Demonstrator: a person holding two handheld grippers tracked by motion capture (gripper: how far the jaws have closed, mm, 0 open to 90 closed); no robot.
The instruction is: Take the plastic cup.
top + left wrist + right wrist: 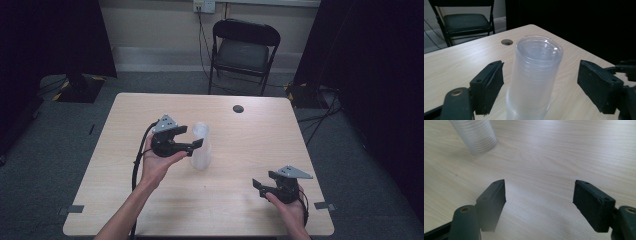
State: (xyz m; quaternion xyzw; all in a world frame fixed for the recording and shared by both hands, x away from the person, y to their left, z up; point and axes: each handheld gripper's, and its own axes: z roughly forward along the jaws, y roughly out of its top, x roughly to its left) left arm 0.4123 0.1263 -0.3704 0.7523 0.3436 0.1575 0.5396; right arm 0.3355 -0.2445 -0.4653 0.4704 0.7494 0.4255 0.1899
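One stack of clear, ribbed plastic cups (201, 146) stands on the one light wooden table (150, 210); the cups in it are nested too tightly to count. Two black two-jaw grippers are out, the left gripper (191, 137) and the right gripper (263, 181). One black folding chair (243, 52) sits beyond the table, and one round dark hole (238, 108) marks the tabletop.

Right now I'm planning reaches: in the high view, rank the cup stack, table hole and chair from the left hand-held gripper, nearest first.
From the left hand-held gripper:
1. Cup stack, between its jaws.
2. Table hole, toward the far edge.
3. Chair, beyond the table.
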